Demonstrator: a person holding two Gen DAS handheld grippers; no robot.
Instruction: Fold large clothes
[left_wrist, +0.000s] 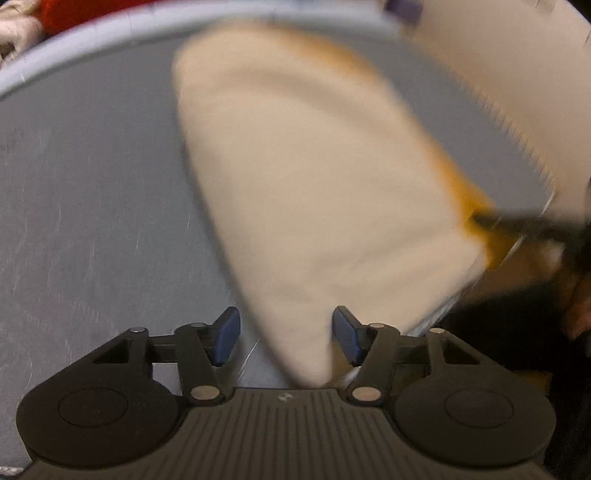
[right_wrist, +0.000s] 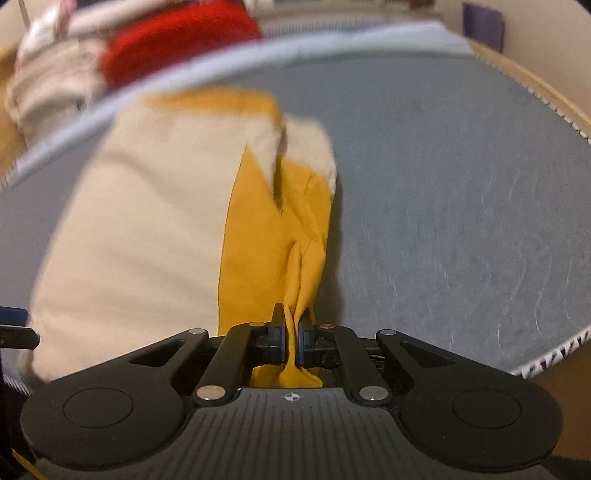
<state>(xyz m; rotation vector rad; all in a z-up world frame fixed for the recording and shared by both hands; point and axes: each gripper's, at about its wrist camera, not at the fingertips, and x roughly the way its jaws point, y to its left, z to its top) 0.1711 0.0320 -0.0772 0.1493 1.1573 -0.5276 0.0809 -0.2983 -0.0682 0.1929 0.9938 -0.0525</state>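
Note:
A cream and mustard-yellow garment (right_wrist: 155, 221) lies on the grey table (right_wrist: 443, 203), blurred by motion. My right gripper (right_wrist: 291, 339) is shut on a bunched yellow edge of the garment (right_wrist: 295, 280). In the left wrist view the cream side of the garment (left_wrist: 306, 177) stretches forward, and a corner of it hangs between the jaws of my left gripper (left_wrist: 286, 332), which are apart and not touching the cloth. My right gripper shows as a dark blur at the garment's far yellow corner (left_wrist: 524, 225).
A pile of red (right_wrist: 177, 40) and white clothes (right_wrist: 51, 81) lies beyond the table's far edge at the upper left. The table's edge runs close on the right (right_wrist: 546, 354). A purple object (right_wrist: 482, 22) stands at the back right.

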